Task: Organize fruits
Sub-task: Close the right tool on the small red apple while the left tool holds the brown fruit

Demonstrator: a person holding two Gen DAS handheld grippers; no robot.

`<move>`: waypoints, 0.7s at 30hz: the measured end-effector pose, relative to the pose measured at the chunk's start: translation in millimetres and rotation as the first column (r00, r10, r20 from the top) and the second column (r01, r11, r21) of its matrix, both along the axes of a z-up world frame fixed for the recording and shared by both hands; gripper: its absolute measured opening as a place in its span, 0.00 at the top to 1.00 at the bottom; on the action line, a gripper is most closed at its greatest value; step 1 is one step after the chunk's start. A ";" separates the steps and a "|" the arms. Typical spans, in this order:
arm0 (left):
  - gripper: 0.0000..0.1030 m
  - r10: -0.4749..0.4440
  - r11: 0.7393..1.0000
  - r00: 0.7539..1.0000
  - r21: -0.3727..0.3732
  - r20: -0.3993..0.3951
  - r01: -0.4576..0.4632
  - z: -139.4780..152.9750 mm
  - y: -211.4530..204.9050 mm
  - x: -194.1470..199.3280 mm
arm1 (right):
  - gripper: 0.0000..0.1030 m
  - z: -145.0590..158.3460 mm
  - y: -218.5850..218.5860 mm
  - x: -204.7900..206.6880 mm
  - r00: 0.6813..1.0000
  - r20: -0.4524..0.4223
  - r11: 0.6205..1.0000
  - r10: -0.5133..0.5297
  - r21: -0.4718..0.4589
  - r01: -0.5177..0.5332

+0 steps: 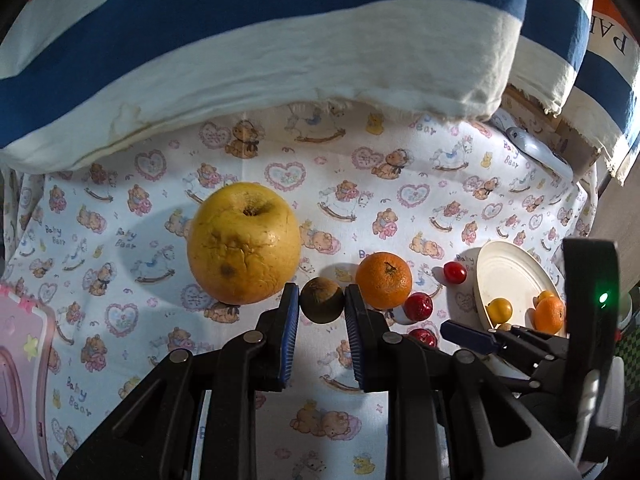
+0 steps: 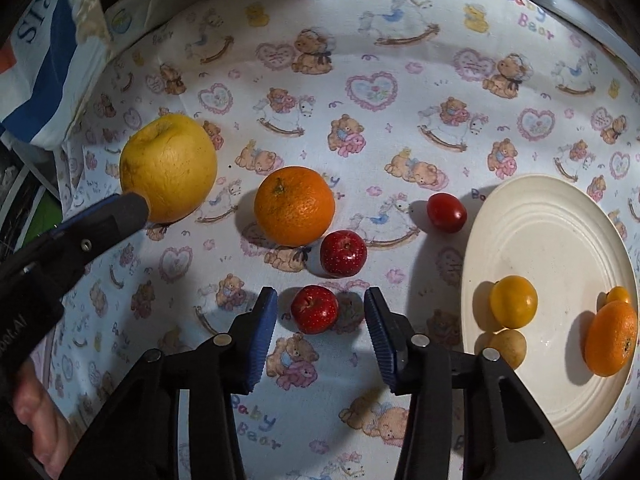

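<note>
My left gripper (image 1: 322,308) is shut on a small dark brown fruit (image 1: 322,300), held just above the cloth. Beside it lie a large yellow apple (image 1: 244,242) and an orange (image 1: 383,279). My right gripper (image 2: 320,312) is open, its fingers on either side of a small red fruit (image 2: 314,309) on the cloth, not touching it. Another red fruit (image 2: 343,253) and a cherry tomato (image 2: 446,213) lie beyond. The cream plate (image 2: 560,240) at the right holds a yellow fruit (image 2: 513,301), a pale fruit (image 2: 508,347) and a small orange (image 2: 610,338).
A blue-and-white striped pillow (image 1: 260,48) lies along the far edge of the bear-print cloth (image 2: 360,80). A pink item (image 1: 20,352) lies at the left. The left gripper's body (image 2: 80,232) reaches in from the left of the right wrist view.
</note>
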State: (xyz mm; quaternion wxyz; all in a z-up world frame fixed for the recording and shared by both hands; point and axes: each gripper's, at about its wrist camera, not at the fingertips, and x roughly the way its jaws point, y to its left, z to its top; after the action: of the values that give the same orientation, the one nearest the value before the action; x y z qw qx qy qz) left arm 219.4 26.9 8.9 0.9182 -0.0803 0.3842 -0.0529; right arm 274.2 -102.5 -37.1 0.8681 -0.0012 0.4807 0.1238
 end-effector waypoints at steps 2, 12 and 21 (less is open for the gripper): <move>0.78 0.005 1.000 1.000 0.011 0.010 -0.005 2.0 0.1 -1.5 | 0.63 -2.2 2.6 -0.3 1.000 -0.001 1.000 0.003 -0.007 -0.003; 0.78 0.001 1.000 1.000 -0.010 0.008 0.000 3.9 3.1 -2.3 | 0.73 -4.3 12.7 -2.0 1.000 0.022 0.998 0.022 -0.060 -0.021; 0.78 0.003 1.000 1.000 -0.017 0.021 -0.003 8.8 4.4 -5.5 | 0.73 11.8 9.3 -14.1 0.997 0.074 0.998 0.026 -0.064 -0.021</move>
State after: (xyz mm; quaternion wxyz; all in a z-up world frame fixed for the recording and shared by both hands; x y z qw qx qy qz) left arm 213.9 31.3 17.7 0.9215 -0.0879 0.3741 -0.0557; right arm 260.1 -93.1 -25.3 0.8835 -0.0390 0.4515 0.1187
